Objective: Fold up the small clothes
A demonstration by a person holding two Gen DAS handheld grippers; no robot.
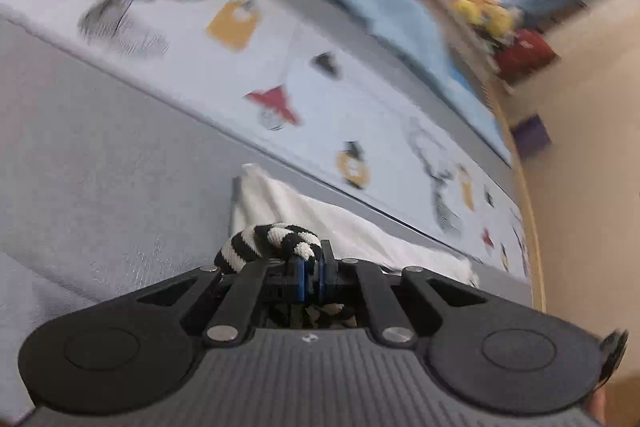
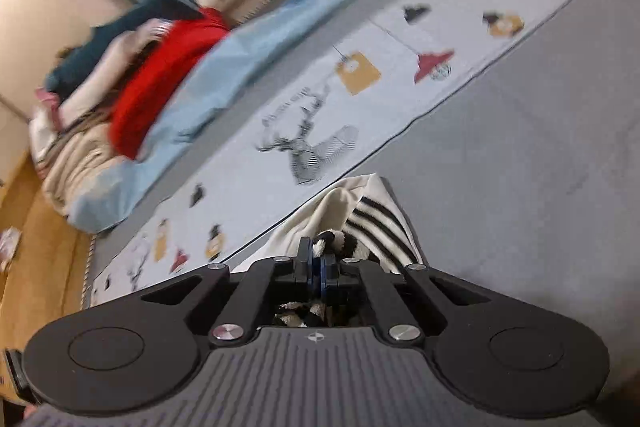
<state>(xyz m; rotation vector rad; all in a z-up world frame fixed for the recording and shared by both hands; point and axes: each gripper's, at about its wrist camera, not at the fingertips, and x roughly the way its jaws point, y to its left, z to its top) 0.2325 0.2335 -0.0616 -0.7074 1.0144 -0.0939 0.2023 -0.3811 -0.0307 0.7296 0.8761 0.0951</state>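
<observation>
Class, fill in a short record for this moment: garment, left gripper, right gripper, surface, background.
garment: white garment with black-and-white striped trim, pinched at two places
left gripper: left gripper shut on the striped trim
right gripper: right gripper shut on the striped trim
surface: grey bed cover beside a printed sheet
background: red cloth in a pile of clothes, blurred

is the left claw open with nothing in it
No, the left claw is shut on the black-and-white striped cuff of the small white garment.
</observation>
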